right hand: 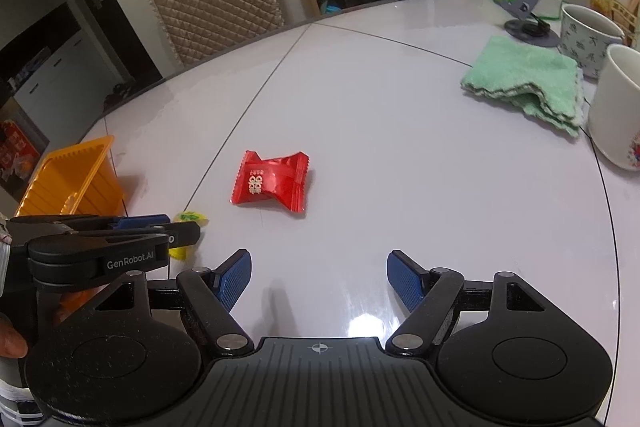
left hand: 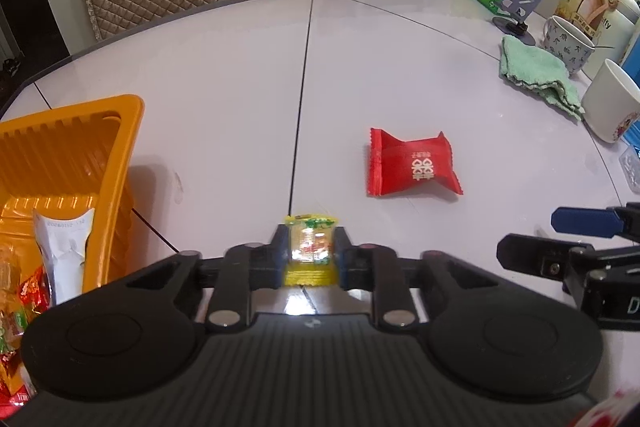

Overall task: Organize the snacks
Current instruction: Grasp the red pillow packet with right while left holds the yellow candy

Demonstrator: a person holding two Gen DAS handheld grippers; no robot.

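A folded green cloth (right hand: 528, 83) lay at two o'clock beside two mugs (right hand: 616, 107); a phone stand (right hand: 528, 7) stood behind.

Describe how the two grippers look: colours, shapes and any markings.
Both are matte black, with two round discs and a ribbed centre plate. The right gripper has blue textured finger pads and silver pivot pins. The left gripper carries white "GenRobot.AI" lettering, seen from the right wrist view.

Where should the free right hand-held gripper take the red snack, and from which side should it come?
Grip the puffed middle of the red snack, coming from above, probably with the fingers across its narrow waist. It lies flat on the table, and its crimped ends flare wide and thin. The open right hand-held gripper has clear space around it.
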